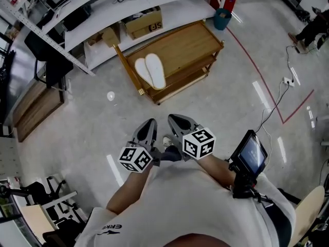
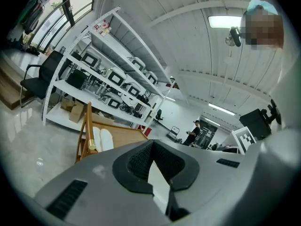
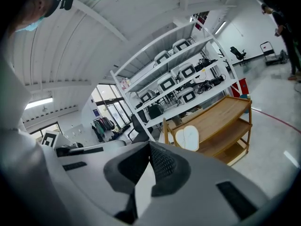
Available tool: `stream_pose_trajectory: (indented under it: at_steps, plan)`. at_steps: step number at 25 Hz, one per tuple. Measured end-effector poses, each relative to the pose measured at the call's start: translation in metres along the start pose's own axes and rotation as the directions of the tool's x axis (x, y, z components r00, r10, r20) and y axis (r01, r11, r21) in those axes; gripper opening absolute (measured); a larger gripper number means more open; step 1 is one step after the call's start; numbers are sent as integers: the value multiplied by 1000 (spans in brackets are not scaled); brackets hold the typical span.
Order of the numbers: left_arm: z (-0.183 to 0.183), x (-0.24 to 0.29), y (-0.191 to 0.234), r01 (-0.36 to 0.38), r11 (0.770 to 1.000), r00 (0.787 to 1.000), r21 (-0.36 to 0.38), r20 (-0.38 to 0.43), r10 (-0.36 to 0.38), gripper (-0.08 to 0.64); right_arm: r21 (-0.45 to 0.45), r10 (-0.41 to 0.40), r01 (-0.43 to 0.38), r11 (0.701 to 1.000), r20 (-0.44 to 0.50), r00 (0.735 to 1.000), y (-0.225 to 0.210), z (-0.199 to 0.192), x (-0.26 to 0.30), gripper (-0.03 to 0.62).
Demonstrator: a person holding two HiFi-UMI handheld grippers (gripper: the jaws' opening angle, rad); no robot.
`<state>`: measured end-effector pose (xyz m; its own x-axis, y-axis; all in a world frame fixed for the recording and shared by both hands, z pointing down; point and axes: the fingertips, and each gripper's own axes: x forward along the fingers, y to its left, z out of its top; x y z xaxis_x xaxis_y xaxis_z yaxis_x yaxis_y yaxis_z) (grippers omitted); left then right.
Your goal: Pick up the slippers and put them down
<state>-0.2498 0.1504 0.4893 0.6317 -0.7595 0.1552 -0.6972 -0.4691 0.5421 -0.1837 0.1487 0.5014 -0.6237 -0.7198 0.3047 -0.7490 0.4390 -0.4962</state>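
Note:
Two white slippers (image 1: 150,71) lie side by side on the top shelf of a low wooden rack (image 1: 190,45), at its left end. They also show in the left gripper view as the slippers (image 2: 102,139) and in the right gripper view as the slippers (image 3: 187,138). My left gripper (image 1: 148,129) and right gripper (image 1: 177,121) are held close together in front of the person's chest, well short of the rack, and both point toward it. The jaws of the left gripper (image 2: 151,142) and of the right gripper (image 3: 149,145) meet at their tips with nothing between them.
Bare grey floor lies between me and the rack. Behind the rack stand white shelving (image 1: 103,4) with a cardboard box (image 1: 144,22), a teal bin (image 1: 222,18) and a black chair (image 1: 49,55). A red floor line (image 1: 257,71) runs at the right. A person (image 2: 194,132) stands far off.

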Motion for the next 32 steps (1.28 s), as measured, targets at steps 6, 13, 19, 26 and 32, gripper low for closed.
stream_pose_trajectory:
  at_steps: [6, 13, 19, 26, 32]
  plan:
    - [27, 20, 37, 22, 1000, 1000, -19, -9, -22, 4, 3, -49, 49, 999, -6, 999, -8, 21, 41, -2]
    - [44, 38, 64, 52, 997, 999, -55, 7, -51, 5, 15, -121, 121, 993, -23, 992, -23, 32, 65, 0]
    - [58, 46, 83, 48, 998, 999, -47, 12, -48, 5, 21, -124, 124, 992, -28, 992, -26, 42, 91, 0]
    - [69, 71, 105, 11, 999, 1000, -41, 10, -11, 5, 31, -104, 105, 994, -28, 994, -49, 57, 120, 0]
    - [78, 108, 115, -28, 999, 1000, -36, -1, 28, 5, 42, -92, 93, 995, -31, 995, -81, 83, 140, -1]
